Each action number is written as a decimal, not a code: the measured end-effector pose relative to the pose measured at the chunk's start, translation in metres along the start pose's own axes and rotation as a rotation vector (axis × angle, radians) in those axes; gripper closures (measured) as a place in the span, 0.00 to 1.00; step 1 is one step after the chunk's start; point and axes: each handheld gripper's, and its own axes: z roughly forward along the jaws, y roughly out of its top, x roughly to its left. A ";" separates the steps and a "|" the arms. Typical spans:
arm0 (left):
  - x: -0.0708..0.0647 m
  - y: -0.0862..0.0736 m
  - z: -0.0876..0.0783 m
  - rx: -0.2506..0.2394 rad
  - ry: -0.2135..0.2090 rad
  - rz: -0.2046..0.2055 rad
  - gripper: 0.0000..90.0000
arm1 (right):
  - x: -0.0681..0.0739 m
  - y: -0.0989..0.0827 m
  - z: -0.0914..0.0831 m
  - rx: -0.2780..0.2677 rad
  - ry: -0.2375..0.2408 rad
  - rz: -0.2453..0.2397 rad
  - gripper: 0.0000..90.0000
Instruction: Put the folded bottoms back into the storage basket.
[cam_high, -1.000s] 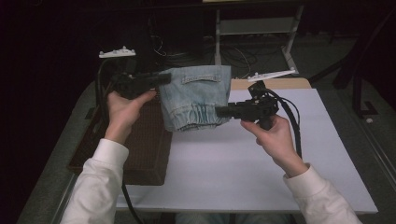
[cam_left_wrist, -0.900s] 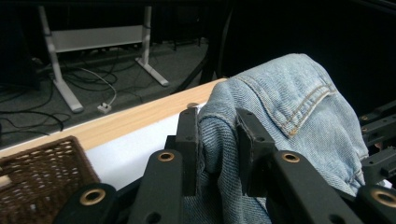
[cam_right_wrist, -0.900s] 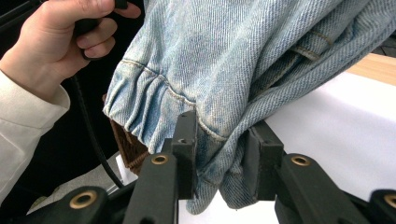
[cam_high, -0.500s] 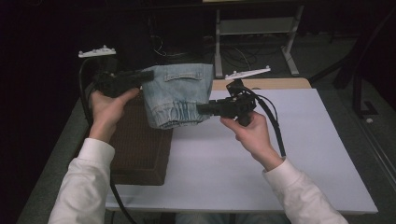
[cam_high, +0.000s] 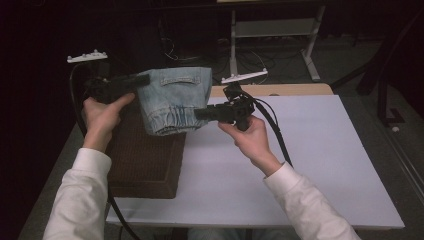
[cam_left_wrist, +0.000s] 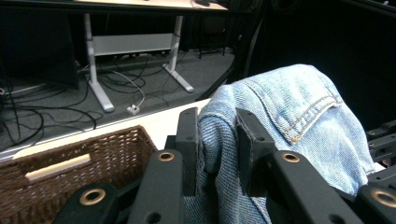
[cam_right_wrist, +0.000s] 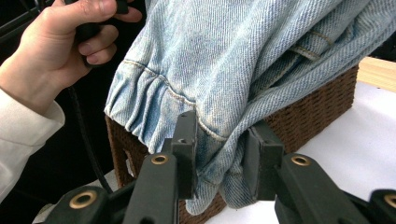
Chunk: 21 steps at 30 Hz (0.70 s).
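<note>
A folded light-blue denim garment (cam_high: 172, 100) hangs in the air above the brown wicker basket (cam_high: 145, 165), gripped from both sides. The left gripper (cam_high: 137, 80) is clenched on the upper edge of the cloth on the side farther from the person, while the right gripper (cam_high: 202, 114) pinches the gathered hem at the side nearer the white board (cam_high: 300, 165) beside the basket. No brand tag, label or writing can be read on the denim or the basket.
</note>
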 end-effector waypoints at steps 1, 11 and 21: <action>0.002 0.000 -0.001 -0.001 0.005 -0.003 0.80 | 0.000 0.001 0.003 0.001 -0.001 -0.002 0.75; 0.021 -0.008 -0.010 0.000 0.031 -0.036 0.80 | 0.003 0.005 0.026 0.008 0.000 -0.018 0.75; 0.040 -0.018 -0.017 0.008 0.068 -0.060 0.80 | 0.007 0.006 0.052 0.028 -0.002 -0.019 0.75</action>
